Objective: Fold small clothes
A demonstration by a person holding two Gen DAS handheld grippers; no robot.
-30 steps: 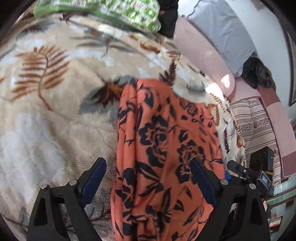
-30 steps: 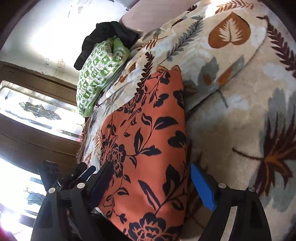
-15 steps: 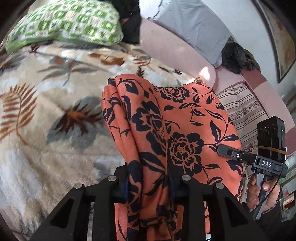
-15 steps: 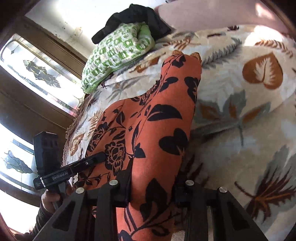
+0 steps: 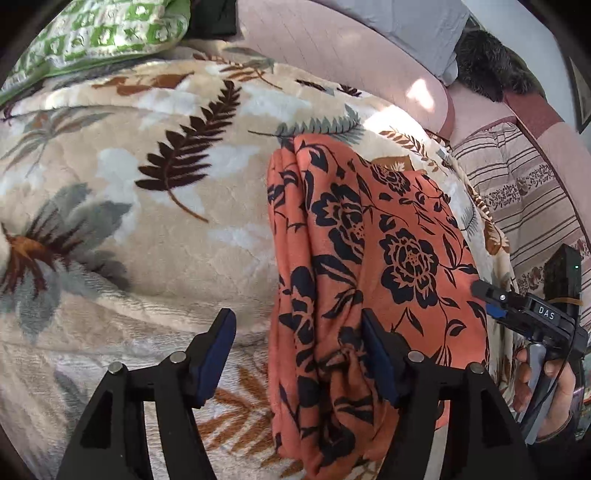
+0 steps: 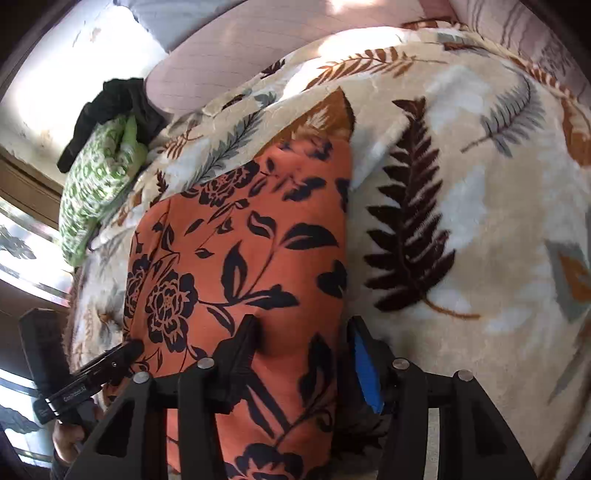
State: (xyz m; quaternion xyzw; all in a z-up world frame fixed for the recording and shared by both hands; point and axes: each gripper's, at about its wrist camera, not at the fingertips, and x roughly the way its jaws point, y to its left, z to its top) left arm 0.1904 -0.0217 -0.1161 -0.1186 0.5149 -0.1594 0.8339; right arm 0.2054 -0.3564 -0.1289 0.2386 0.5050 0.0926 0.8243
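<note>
An orange garment (image 5: 388,240) with black flowers lies folded in a long strip on a leaf-patterned blanket (image 5: 147,221). My left gripper (image 5: 297,354) straddles its near left edge, jaws opening. The left pad stands clear of the cloth and the right pad rests against it. In the right wrist view the garment (image 6: 240,240) runs away from me. My right gripper (image 6: 303,354) is over its near right edge, jaws opening, with the cloth loose between them. Each view shows the other gripper (image 5: 517,310) (image 6: 99,373) at the garment's opposite side.
A green patterned pillow (image 5: 103,33) and dark clothing (image 6: 107,107) lie at the blanket's far end. A pink headboard (image 5: 332,40), a grey pillow (image 5: 417,26) and a striped cover (image 5: 524,184) lie beyond. A hand (image 5: 546,387) holds the right gripper.
Both grippers closed on the garment's near end, carried it across the blanket, and have now parted their jaws. The cloth has dropped onto the blanket.
</note>
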